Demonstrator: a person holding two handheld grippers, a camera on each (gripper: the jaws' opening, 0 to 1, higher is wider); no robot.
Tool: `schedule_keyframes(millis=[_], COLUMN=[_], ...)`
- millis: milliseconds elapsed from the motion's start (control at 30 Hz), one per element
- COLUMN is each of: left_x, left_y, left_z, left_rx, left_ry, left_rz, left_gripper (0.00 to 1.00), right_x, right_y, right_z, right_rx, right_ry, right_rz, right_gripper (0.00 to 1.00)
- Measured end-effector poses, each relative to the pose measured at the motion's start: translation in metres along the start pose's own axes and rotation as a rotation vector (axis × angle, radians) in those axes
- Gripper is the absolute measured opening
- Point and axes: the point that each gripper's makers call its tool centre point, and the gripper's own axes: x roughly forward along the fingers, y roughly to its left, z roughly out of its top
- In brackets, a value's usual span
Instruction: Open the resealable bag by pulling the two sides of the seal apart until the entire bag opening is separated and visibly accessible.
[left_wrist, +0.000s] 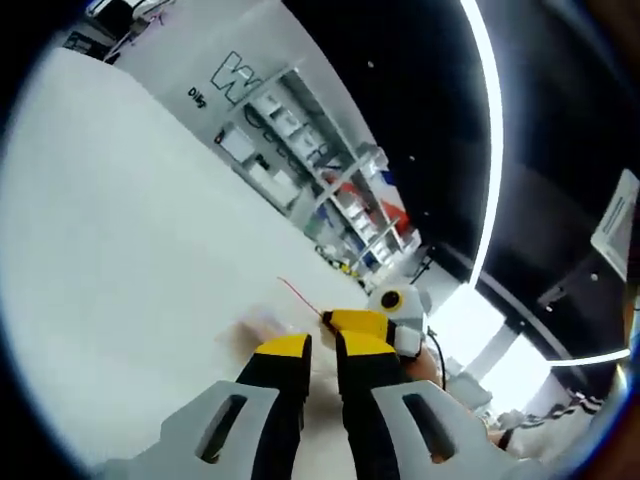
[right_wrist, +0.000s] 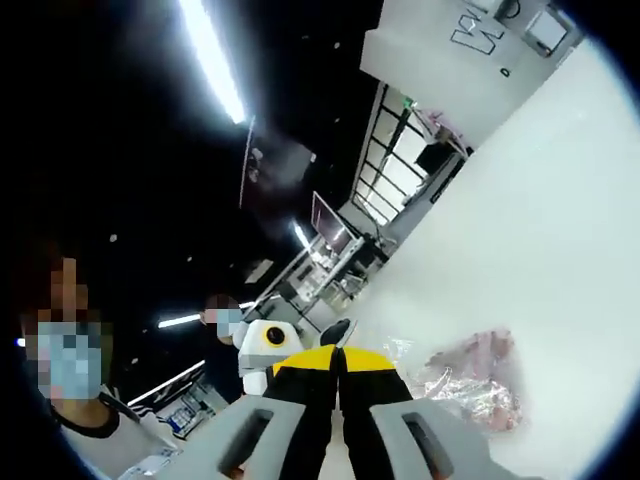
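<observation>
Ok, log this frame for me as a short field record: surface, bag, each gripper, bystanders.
surface: white table, tilted in both views
bag: clear resealable bag with pinkish contents, lying on the table beside the right gripper's jaws; a red seal line shows in the left gripper view
left gripper: jaws nearly together at the bag edge; pinch itself unclear
right gripper: yellow-tipped jaws closed together at the bag's rim
bag opening: not visibly separated
bystanders: two people at the left of the right gripper view
</observation>
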Motion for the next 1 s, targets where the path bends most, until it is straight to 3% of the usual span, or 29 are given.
schedule_keyframes(millis=[267,400,600,1000], left_x=[0.0002,0.0002,0.0011,0.001], left_y=[0.0015,0.0018,0.0002,0.0032], left_z=[0.0001,-0.0002,0.0,-0.002], left_rx=[0.005,0.014,0.027,0.107], left_ry=[-0.008,-0.01,-0.013,-0.005], left_rz=[0.012,0.015,0.008,0.031], left_gripper=[0.1,0.03,0.01,0.0], right_x=[-0.001,0.0001,0.0,-0.0002], right_y=[0.0003,0.0016,0.0027,-0.0016], right_z=[0.0013,-0.0022,-0.0042,-0.0066], right_rx=[0.009,0.019,0.021,0.007], right_ry=[0.001,0.012,0.01,0.021], right_rz=[0.01,0.017,0.016,-0.01], right_gripper=[0.0,0.0,0.0,0.0])
